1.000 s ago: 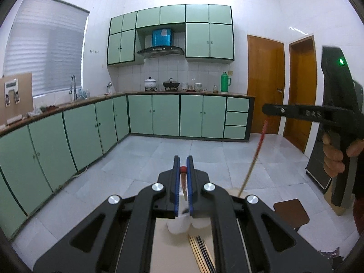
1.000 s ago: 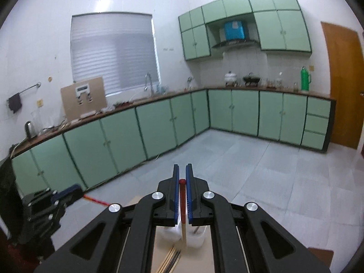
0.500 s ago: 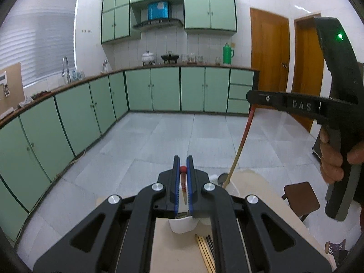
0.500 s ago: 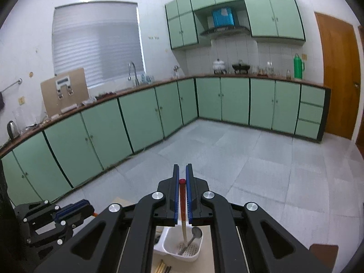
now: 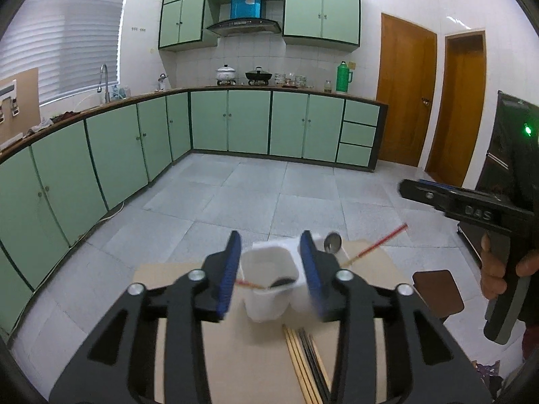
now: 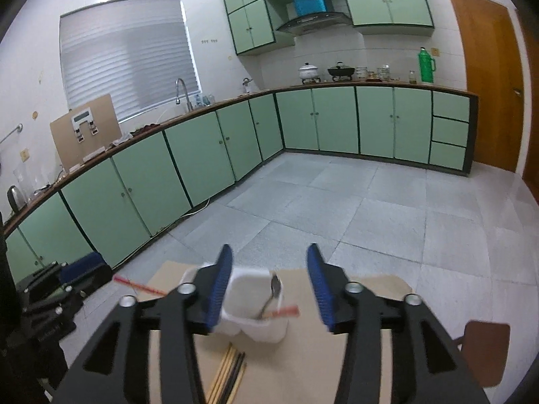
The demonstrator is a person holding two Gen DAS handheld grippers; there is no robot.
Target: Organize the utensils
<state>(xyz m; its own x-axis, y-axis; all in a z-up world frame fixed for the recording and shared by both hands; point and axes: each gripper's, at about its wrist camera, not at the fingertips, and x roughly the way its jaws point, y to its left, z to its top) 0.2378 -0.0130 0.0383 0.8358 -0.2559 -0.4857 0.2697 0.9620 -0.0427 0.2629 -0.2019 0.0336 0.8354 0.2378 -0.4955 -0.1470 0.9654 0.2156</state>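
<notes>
Left wrist view: left gripper (image 5: pixel 270 271), clamped on red-tipped chopstick (image 5: pixel 247 283) a second ago, now apart, chopstick dropped into white holder (image 5: pixel 269 282). Right gripper (image 6: pixel 269 286) likewise apart, its chopstick (image 6: pixel 281 312) released. Remaining chopsticks (image 5: pixel 305 360) on board next.

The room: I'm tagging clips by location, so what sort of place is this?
A home kitchen, most likely: green cabinets line the walls, a range hood hangs over pots on a stove, and a sink faucet stands by the window.

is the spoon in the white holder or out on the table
In: the spoon stands tilted inside the white holder, bowl end up, handle down in a compartment.
</notes>
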